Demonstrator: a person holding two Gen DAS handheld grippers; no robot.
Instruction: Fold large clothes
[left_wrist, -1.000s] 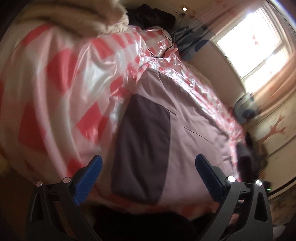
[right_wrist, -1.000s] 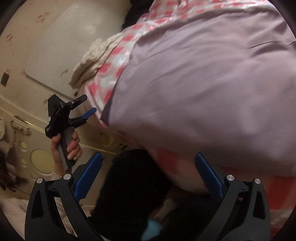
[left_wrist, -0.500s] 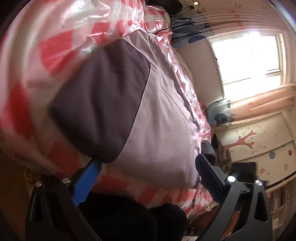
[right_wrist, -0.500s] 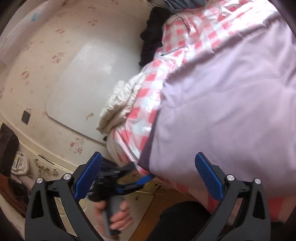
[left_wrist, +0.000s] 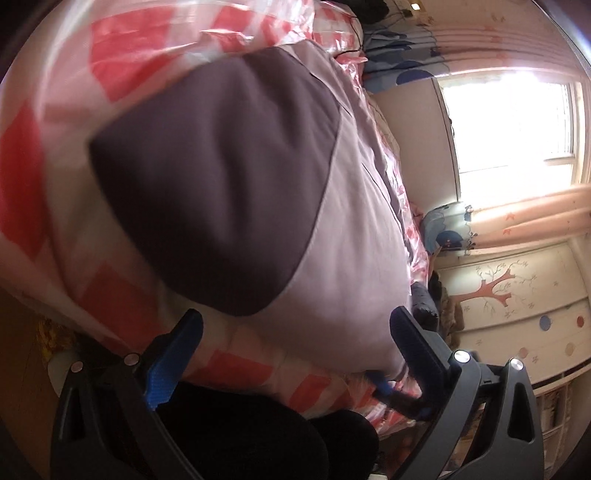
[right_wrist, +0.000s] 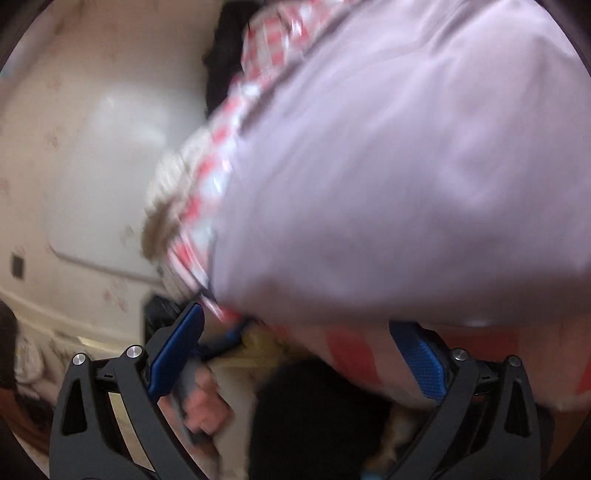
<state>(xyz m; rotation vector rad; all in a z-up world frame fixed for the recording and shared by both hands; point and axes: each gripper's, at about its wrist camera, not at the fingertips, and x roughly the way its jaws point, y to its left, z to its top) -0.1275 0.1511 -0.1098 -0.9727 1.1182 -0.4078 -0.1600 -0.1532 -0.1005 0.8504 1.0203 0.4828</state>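
A large lilac garment (left_wrist: 354, 236) with a dark grey panel (left_wrist: 221, 177) lies spread on a bed with a red and pink checked cover (left_wrist: 122, 48). My left gripper (left_wrist: 295, 328) is open at the garment's near edge, its jaws wide on either side of the hem, holding nothing. A blue finger (left_wrist: 380, 384) of the other gripper shows low by the bed's edge. In the blurred right wrist view, the lilac garment (right_wrist: 406, 166) fills the upper right. My right gripper (right_wrist: 299, 325) is open just under its near edge. A hand (right_wrist: 207, 406) holds the left tool below.
A bright window (left_wrist: 509, 122) with peach curtains and a wall with a tree decal (left_wrist: 498, 288) lie to the right. A cream fluffy blanket (right_wrist: 170, 184) and black clothes (right_wrist: 221, 55) sit at the bed's far end by a pale headboard (right_wrist: 110, 166). The person's dark legs (left_wrist: 240, 424) are below.
Both grippers have dropped and closed in on the garment's near edge at the bedside. The left view has swung toward the window. Both stay open.
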